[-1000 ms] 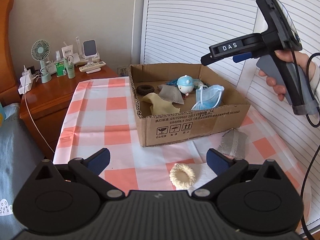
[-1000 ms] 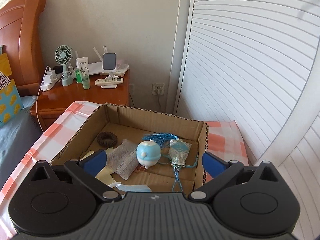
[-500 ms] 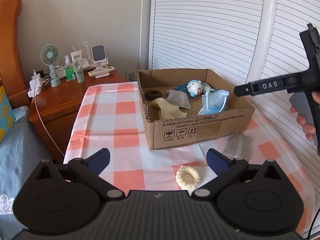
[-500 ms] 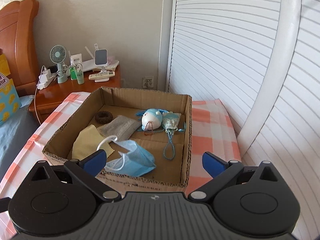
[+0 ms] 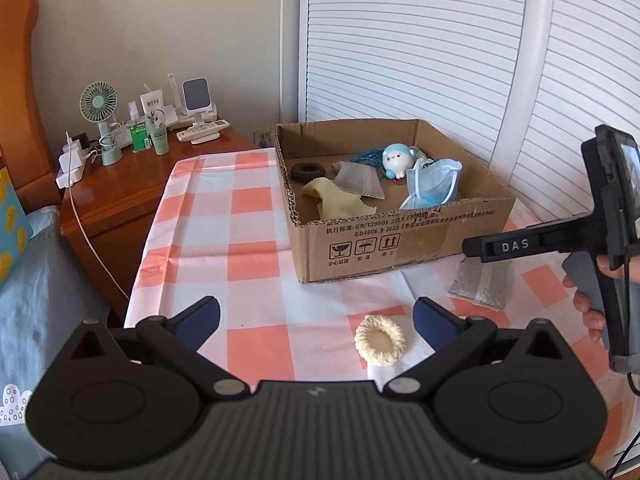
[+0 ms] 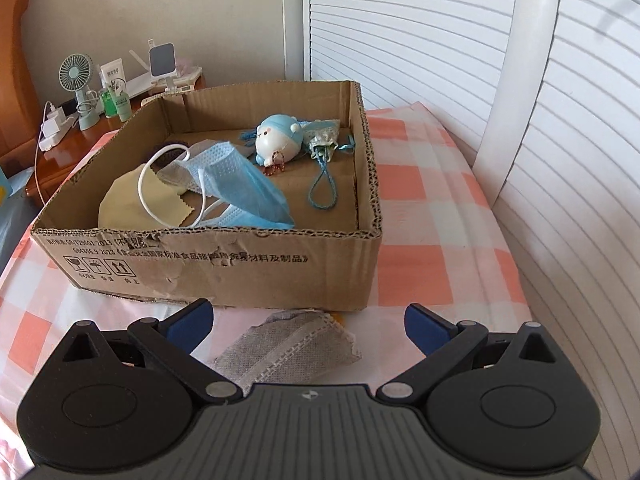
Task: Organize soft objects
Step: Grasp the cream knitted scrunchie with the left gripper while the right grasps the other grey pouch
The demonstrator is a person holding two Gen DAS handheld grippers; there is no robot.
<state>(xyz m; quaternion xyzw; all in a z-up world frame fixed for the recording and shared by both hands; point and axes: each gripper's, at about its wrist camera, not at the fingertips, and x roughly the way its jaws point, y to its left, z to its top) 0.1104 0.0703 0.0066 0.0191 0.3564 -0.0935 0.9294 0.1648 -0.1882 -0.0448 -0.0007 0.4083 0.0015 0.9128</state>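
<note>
Right wrist — grey mask (image 6: 286, 344) between parted tongs (image 6: 308, 320)

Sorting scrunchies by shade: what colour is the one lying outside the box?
Cream: the knitted scrunchie on the checked tablecloth, clearest in the left wrist view.

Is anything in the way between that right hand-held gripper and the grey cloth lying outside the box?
Nothing visible. The grey cloth lies on the tablecloth directly between the right hand-held gripper's open fingers.
</note>
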